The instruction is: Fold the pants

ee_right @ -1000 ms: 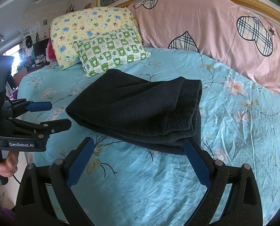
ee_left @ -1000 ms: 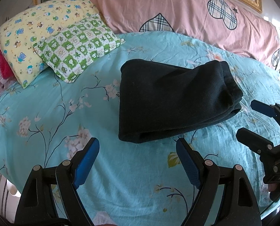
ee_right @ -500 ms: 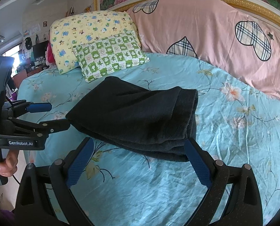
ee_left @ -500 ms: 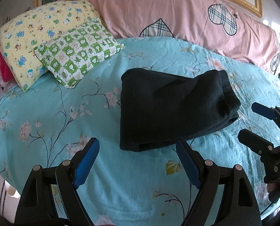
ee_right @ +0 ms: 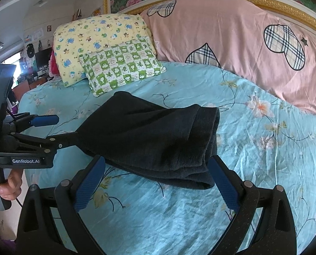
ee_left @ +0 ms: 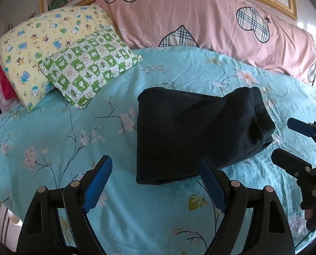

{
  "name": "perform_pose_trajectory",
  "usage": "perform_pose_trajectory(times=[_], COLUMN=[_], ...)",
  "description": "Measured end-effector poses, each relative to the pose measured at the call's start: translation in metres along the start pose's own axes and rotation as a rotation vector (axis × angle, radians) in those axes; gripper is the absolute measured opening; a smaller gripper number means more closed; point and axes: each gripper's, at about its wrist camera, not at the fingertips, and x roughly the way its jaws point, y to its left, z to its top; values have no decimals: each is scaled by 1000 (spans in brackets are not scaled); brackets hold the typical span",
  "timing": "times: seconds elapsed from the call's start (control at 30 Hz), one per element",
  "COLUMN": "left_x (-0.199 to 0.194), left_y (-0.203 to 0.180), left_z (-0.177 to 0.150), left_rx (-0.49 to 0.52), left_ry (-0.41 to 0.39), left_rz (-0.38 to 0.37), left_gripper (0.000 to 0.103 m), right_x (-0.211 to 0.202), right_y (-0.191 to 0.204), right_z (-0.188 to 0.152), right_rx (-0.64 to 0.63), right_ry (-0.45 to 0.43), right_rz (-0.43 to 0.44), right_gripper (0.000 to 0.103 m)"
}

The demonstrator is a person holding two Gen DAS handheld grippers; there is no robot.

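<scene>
Nearer both claws, folded pants [ee_left: 192, 136]

White lettering reading "GenRobot.AI" stands on the black body of the left gripper [ee_right: 49, 130], seen at the left edge of the right wrist view. In the left wrist view, a few pale characters show on the body of the right gripper [ee_left: 294, 142] at the right edge, but they are cut off and cannot be read.
</scene>
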Motion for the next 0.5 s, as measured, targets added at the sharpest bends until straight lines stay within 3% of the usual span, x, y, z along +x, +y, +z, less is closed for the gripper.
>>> perform_pose_trajectory(times=[0.5], left_x=[10], left_y=[-8], left_z=[16], left_rx=[-6], left_ry=[23], left_rz=[-1], left_gripper=[84], right_x=[0], right_y=[-12], right_z=[2], right_rx=[61], right_ry=[0], right_rz=[10], right_gripper=[99])
